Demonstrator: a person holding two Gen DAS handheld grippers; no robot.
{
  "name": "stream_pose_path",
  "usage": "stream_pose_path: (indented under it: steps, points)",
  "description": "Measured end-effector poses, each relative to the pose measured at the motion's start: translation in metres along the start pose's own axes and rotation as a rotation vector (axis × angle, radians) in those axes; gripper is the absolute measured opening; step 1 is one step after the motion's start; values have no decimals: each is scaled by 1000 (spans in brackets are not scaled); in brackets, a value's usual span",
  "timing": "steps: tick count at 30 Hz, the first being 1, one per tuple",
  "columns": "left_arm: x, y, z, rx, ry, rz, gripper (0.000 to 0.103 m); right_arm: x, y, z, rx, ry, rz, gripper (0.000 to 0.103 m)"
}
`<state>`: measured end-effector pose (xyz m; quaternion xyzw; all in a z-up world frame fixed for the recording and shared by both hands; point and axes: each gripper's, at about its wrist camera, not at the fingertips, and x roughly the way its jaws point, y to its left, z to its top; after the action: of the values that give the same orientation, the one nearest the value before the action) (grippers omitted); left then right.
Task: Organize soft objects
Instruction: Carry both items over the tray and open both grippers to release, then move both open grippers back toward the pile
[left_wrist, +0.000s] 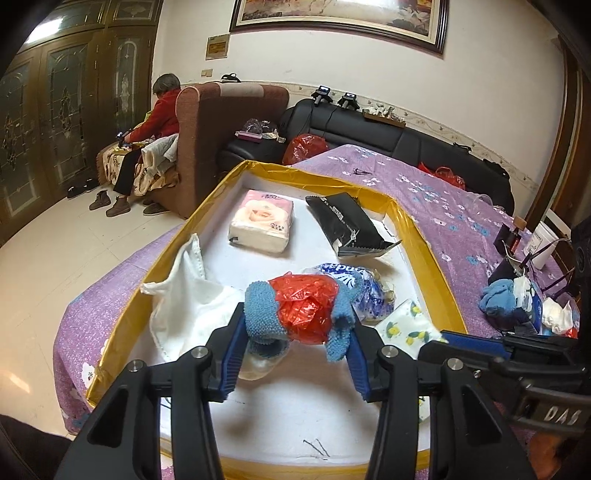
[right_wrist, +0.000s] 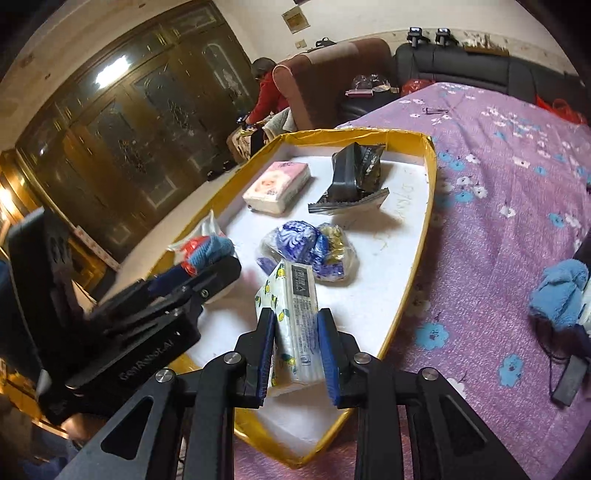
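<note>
Right tongs (right_wrist: 296, 345) clamp lemon-print tissue pack (right_wrist: 291, 325) over yellow-rimmed tray (right_wrist: 413, 295); left tongs (right_wrist: 207, 273) grip blue-red bundle (right_wrist: 208, 251).

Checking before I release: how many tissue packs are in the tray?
2 clear: pink pack flat at the tray's far end; lemon-print pack in the right gripper. The black packet's contents are unclear.

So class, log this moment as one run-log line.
left claw: shut on blue cloth bundle | right claw: shut on lemon tissue pack | both over tray
</note>
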<state>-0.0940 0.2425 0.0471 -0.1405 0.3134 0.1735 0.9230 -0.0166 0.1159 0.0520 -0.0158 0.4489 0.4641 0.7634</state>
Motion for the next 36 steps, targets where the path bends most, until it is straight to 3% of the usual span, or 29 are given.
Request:
stream_pose_path:
  steps: [8, 12, 17, 21, 22, 24, 26, 33, 36]
  points:
    - [1, -1, -1, -10, 3, 0, 56, -11, 1, -1, -28, -34, -6, 30]
    - [-1, -3, -2, -24, 6, -7, 65, -19, -4, 0, -7, -46, -3, 31]
    - [-10, -10, 1, -15, -18, -18, 66, -38, -5, 3, 14, -51, 24, 31]
    - [-22, -18, 3, -8, -53, -29, 69, -77, 5, -1, -75, -152, -47, 31]
    - [-23, -21, 4, -2, -58, -31, 69, -86, 6, -3, -94, -178, -78, 33]
    - [-27, -27, 3, 7, -66, -39, 69, -106, 7, -11, -134, -250, -141, 54]
    - [-30, -31, 2, 14, -68, -49, 69, -120, 4, -20, -159, -301, -175, 64]
    - [-30, -55, -1, 63, -61, -68, 69, -150, -27, -46, -186, -331, -236, 65]
    - [-30, -66, -1, 86, -58, -76, 69, -162, -46, -56, -165, -296, -211, 65]
